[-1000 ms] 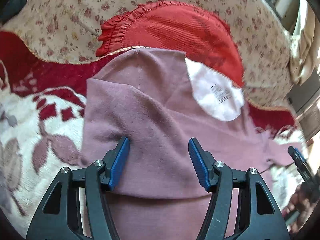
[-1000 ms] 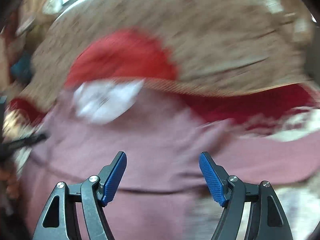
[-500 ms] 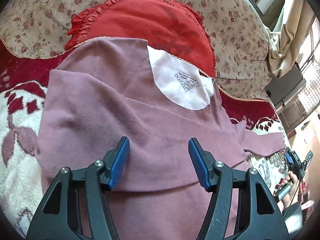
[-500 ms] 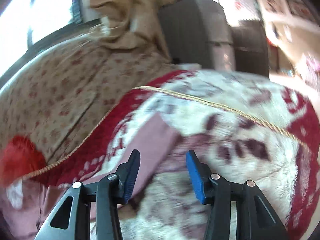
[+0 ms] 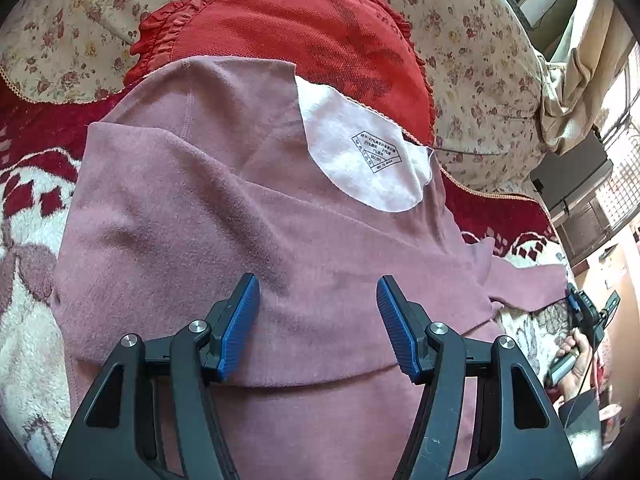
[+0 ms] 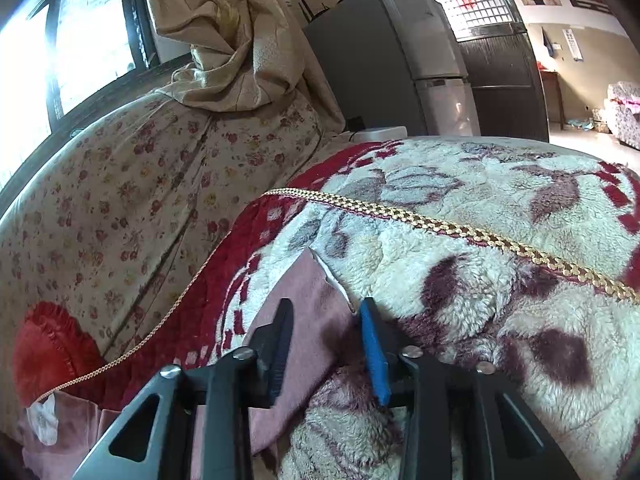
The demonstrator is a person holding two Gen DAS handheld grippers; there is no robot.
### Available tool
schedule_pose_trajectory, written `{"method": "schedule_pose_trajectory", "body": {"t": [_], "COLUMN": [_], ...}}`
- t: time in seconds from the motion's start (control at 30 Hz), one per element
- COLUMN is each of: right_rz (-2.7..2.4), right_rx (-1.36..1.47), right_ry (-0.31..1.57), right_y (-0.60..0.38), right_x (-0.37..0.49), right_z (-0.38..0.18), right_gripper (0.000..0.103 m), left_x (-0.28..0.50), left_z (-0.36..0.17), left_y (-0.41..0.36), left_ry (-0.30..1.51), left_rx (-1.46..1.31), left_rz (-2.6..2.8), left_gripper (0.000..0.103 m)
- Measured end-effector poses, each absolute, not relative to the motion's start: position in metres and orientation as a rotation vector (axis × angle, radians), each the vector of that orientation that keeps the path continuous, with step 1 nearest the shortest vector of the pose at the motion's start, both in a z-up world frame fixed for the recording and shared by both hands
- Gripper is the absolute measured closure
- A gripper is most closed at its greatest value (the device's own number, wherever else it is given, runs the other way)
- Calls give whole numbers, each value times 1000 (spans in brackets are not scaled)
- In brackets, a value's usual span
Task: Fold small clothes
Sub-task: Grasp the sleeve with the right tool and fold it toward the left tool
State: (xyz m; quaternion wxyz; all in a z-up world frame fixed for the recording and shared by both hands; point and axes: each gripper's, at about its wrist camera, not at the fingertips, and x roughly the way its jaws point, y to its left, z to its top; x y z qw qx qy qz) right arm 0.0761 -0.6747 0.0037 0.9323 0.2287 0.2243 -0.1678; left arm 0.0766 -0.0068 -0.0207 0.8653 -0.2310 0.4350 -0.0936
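A dusty-pink top (image 5: pixel 224 216) lies spread on a fleecy blanket, its left side folded over the body and its white neck lining (image 5: pixel 360 148) facing up. My left gripper (image 5: pixel 318 308) is open and empty just above the fold. The far sleeve (image 5: pixel 524 280) stretches to the right. In the right wrist view my right gripper (image 6: pixel 326 344) is open with its jaws narrowed around the end of that sleeve (image 6: pixel 308 312), one finger on each side of the cloth. The right gripper also shows in the left wrist view (image 5: pixel 588 312), at the sleeve's end.
A red frilled cushion (image 5: pixel 304 32) lies behind the top against a floral sofa back (image 6: pixel 120 208). The red and cream blanket (image 6: pixel 500 280) with a gold braid covers the seat. A curtain (image 6: pixel 224 40) and a grey fridge (image 6: pixel 404 60) stand beyond.
My right gripper swung away from the top's body to the end of the right sleeve and narrowed its jaws around it. My left gripper drew back a little and stayed open.
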Motion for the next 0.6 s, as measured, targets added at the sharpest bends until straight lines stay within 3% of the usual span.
{"method": "schedule_pose_trajectory", "body": {"t": [0.07, 0.33, 0.6], "right_rz": [-317, -160, 278], "right_rx": [505, 495, 383], "right_ry": [464, 428, 557], "right_y": [-677, -619, -415], "right_x": [75, 74, 95], "right_z": [3, 30, 43], "right_gripper": [100, 100, 100], "left_x": [77, 73, 78], "left_z": [-20, -7, -11], "left_y": [-7, -10, -16], "left_ry": [911, 858, 902], "left_rx": [-490, -553, -691], "left_rz": [-197, -313, -470], "left_gripper": [42, 42, 42]}}
